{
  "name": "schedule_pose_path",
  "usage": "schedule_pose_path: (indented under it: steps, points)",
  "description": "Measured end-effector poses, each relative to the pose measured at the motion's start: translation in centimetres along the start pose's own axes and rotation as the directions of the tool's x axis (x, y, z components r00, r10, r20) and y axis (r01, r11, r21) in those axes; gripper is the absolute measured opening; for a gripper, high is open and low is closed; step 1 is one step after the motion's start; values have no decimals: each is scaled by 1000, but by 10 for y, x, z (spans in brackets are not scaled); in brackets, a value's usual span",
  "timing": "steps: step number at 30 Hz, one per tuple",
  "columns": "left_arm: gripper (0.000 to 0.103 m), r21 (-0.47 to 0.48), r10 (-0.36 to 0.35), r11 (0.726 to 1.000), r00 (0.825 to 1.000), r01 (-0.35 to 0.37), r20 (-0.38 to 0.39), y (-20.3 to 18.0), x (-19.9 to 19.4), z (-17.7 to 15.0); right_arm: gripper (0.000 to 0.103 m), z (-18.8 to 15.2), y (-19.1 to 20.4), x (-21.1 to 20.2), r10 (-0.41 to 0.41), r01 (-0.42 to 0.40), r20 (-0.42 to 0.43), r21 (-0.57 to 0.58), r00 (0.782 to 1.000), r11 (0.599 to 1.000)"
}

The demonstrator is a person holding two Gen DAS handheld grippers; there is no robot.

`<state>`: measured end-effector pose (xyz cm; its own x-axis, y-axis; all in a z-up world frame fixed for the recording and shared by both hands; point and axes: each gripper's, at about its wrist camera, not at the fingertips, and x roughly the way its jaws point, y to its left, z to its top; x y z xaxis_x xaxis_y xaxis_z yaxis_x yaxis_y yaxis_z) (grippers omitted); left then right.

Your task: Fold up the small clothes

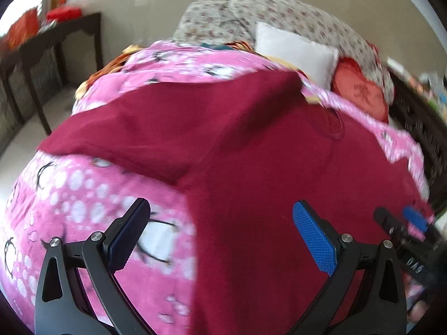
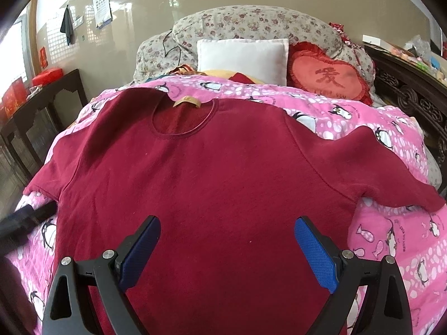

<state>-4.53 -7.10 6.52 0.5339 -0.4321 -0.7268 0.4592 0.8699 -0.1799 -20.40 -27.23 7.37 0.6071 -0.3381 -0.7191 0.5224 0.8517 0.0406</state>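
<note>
**Q:** Shirt (image 2: pixel 212 184) position?

**A:** Dark red, lying flat and face up on the pink penguin-print quilt (image 2: pixel 391 240) that covers the bed. Both short sleeves are spread outward; the round neckline points toward the pillows, with a tan label (image 2: pixel 186 101) showing inside the collar. Behind it lie a white pillow (image 2: pixel 243 57) and a red heart-shaped cushion (image 2: pixel 327 79).

**Q:** And your fingers?

**A:** My right gripper (image 2: pixel 227 247) hangs above the lower middle of the shirt, its blue-padded fingers (image 2: pixel 315 254) spread wide and holding nothing. My left gripper (image 1: pixel 220 237) is likewise spread and empty, above the shirt's left side edge, one finger over the quilt and the other over red cloth. Its view is motion-blurred; there the near sleeve (image 1: pixel 156 128) runs across the quilt toward the bed's edge. A dark tabletop (image 2: pixel 44 95) bearing red boxes stands left of the bed.
</note>
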Motion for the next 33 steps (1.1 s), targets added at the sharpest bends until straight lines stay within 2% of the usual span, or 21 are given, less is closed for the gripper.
schedule_pose_path:
  steps: [4,8,11,13,15,17,19,20,21,22,23,25,27,30,32,33]
  points:
    - [102,-142,53,989,998,-51,14,59,-6,13,96,0,2,2,38,-38,-9,12,999,999]
    - [102,-316,105,943,994,-102,-8,134,-4,28,96,0,6,4,68,-68,-17,13,998,998]
    - [99,-470,106,877,994,-95,-3,190,1,38,96,-2,7,7,87,-87,-27,27,996,996]
    - [97,-537,89,839,996,-91,-29,217,12,44,96,-2,7,11,100,-99,-37,38,994,994]
    - [97,-592,21,804,998,-49,-53,234,28,45,96,-3,9,15,114,-112,-52,40,992,993]
    - [97,-660,-55,751,997,1,-62,248,46,44,96,-2,12,16,121,-120,-56,31,991,992]
    - [96,-714,-61,699,998,47,6,259,51,44,96,-1,16,15,130,-129,-57,17,990,992]
    - [96,-725,-61,685,998,65,33,261,52,47,96,-1,18,14,133,-133,-54,11,990,991]
    - [93,-732,-73,676,996,89,54,265,55,51,96,-1,19,13,134,-134,-50,4,990,991]
    - [72,-732,-98,671,993,118,70,271,60,57,96,-1,20,13,133,-133,-48,2,990,991]
    - [44,-729,-113,673,991,126,67,274,66,61,96,-1,20,13,133,-133,-47,1,990,991]
    - [17,-723,-121,683,992,97,19,279,80,67,96,-1,19,14,141,-141,-48,7,989,990]
    - [14,-696,-114,712,993,92,14,276,76,76,96,-1,16,13,161,-160,-41,25,986,987]
    - [13,-574,-93,807,989,140,112,236,34,101,96,1,12,10,177,-176,-31,45,984,983]
    - [13,-455,-132,867,974,202,182,190,1,117,96,3,10,7,172,-171,-18,52,985,984]
    - [13,-398,-171,885,964,240,202,167,-13,122,96,4,7,4,165,-165,-9,57,986,985]
